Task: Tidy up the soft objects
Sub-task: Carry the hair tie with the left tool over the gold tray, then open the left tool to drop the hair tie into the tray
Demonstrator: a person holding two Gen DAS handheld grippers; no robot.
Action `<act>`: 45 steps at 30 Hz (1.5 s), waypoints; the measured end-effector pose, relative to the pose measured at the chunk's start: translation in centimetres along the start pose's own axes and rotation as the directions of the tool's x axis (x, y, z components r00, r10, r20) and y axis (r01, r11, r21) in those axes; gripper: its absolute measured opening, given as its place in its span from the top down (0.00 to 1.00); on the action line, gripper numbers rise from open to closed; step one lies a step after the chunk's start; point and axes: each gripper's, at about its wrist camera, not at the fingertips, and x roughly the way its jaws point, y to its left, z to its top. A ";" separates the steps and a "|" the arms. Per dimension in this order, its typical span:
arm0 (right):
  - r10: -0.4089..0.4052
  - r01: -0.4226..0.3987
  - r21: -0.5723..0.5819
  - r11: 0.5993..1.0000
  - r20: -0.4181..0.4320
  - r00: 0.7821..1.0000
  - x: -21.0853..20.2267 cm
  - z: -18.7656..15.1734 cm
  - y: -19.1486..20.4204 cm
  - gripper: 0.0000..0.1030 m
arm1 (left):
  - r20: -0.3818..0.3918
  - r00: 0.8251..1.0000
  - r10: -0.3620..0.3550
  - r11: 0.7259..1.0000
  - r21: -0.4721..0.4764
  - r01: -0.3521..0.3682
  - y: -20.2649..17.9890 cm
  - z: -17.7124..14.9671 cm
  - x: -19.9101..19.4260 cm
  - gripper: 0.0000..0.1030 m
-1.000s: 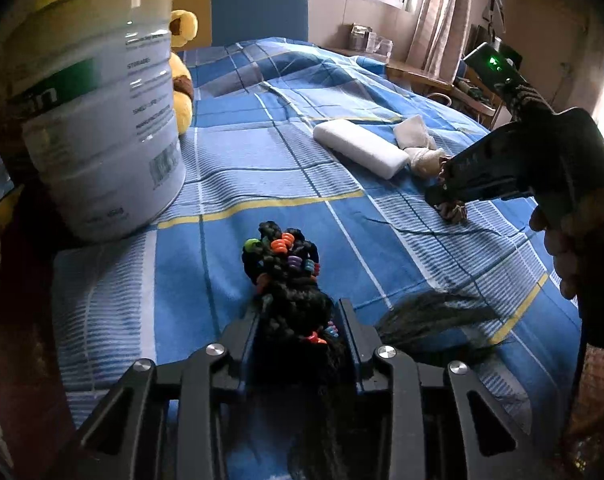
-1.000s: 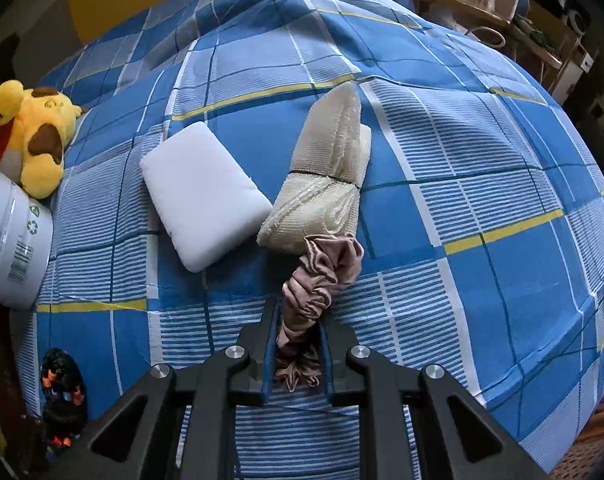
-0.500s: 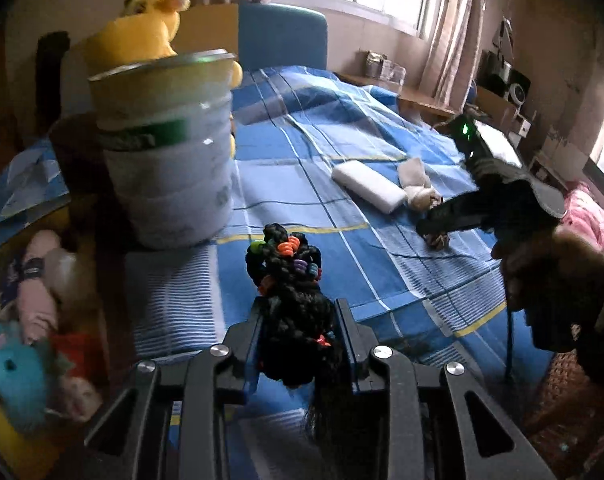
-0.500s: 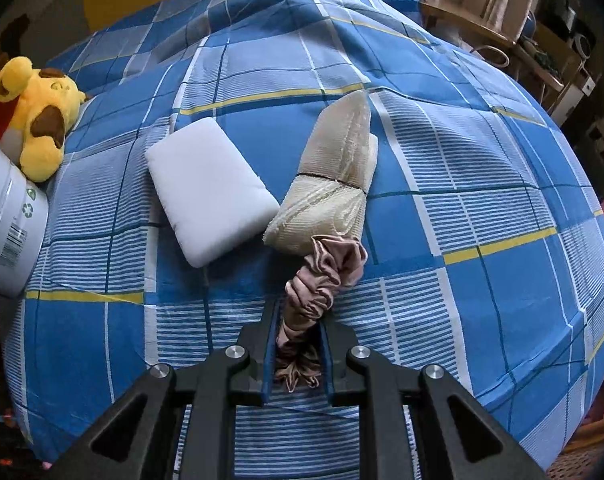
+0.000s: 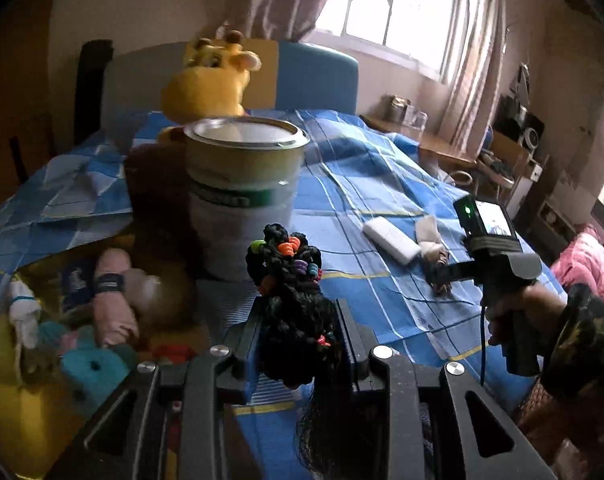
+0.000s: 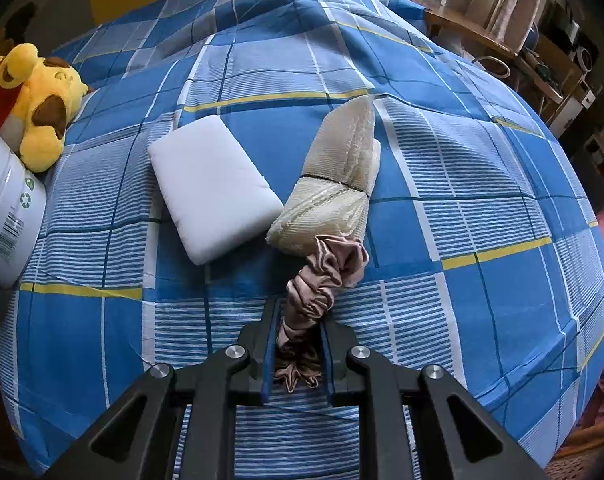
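The left claw (image 5: 297, 340) pinches a black braided hairpiece (image 5: 291, 300) above the bed's near edge; its loose tail could snag. The right claw (image 6: 297, 350) pinches a pink scrunchie (image 6: 322, 280) touching the beige cloth roll (image 6: 334, 184), which may drag along.

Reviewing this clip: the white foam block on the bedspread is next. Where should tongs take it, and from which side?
Probably from above, across its two long edges. The white foam block lies flat on the bedspread, so only top and sides are exposed. Its short width suits the jaws better than its length. Grip toward the far end: the near corner lies close to the cream mesh bundle.
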 end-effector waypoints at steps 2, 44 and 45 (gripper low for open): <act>-0.004 0.004 -0.004 1.000 0.001 1.000 0.0 0.0 0.1 0.83 | 0.005 1.000 0.015 1.000 -0.012 -0.014 0.8 0.1 -0.6 0.69; -0.059 0.061 -0.071 0.996 0.020 0.998 -0.9 -1.1 1.9 0.84 | -0.129 0.900 0.415 0.867 -0.242 -0.435 17.4 -5.9 -4.2 0.62; -0.059 0.061 -0.071 0.996 0.020 0.998 -0.9 -1.1 1.9 0.84 | -0.128 0.900 0.416 0.867 -0.242 -0.435 17.3 -5.9 -4.2 0.62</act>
